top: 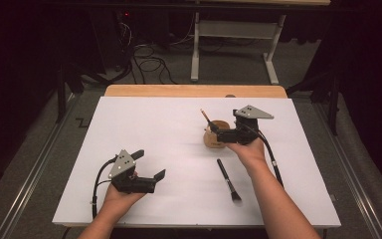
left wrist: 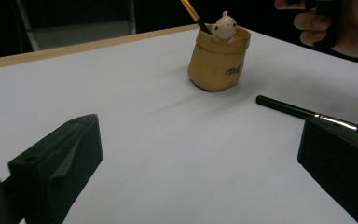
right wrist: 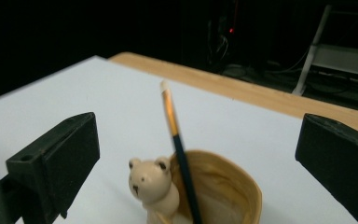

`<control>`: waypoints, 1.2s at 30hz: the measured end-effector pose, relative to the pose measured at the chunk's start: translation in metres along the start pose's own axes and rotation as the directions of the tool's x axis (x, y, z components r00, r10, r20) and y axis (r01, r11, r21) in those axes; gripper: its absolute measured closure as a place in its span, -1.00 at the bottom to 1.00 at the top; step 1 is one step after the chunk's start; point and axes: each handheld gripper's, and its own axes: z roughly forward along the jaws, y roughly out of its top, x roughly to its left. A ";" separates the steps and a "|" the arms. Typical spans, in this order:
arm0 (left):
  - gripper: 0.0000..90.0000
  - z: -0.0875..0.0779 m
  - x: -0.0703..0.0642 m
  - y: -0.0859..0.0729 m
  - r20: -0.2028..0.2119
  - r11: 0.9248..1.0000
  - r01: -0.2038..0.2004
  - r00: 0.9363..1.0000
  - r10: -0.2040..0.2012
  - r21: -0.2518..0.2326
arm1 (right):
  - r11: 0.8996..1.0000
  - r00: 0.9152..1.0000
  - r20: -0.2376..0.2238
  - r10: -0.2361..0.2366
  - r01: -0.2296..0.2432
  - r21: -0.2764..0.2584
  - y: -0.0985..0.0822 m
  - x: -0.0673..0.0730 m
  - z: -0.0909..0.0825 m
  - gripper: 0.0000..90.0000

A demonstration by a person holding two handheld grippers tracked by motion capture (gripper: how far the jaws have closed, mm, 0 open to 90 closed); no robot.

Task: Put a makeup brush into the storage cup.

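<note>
The right gripper (top: 214, 130) is positioned at the tan holder (top: 216, 134), right of centre on the white surface (top: 144, 129). Its jaws stand wide apart, with nothing clamped. An orange-and-black pencil (top: 205, 117) stands tilted inside the holder, between the spread jaws. A small bear figure (right wrist: 153, 184) sits on the holder's rim. A black brush (top: 228, 179) lies flat on the surface, nearer than the holder. The left gripper (top: 149, 164) rests at the near left, jaws apart and empty, well apart from the holder.
</note>
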 end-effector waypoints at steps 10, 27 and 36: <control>-0.99 -0.008 -0.004 -0.002 -0.022 0.999 0.021 1.000 -0.022 -0.029 | 0.999 1.000 0.014 0.015 -0.015 -0.033 -0.002 0.003 -0.011 -0.99; -0.99 -0.013 -0.002 0.000 -0.036 0.999 0.021 0.999 -0.022 -0.047 | 0.997 0.999 0.042 0.031 -0.028 -0.066 -0.019 0.005 -0.048 -0.99; -0.99 -0.013 0.000 -0.001 -0.038 0.999 0.021 0.999 -0.023 -0.043 | 0.997 0.998 0.057 0.030 -0.025 -0.077 -0.030 0.001 -0.069 -0.99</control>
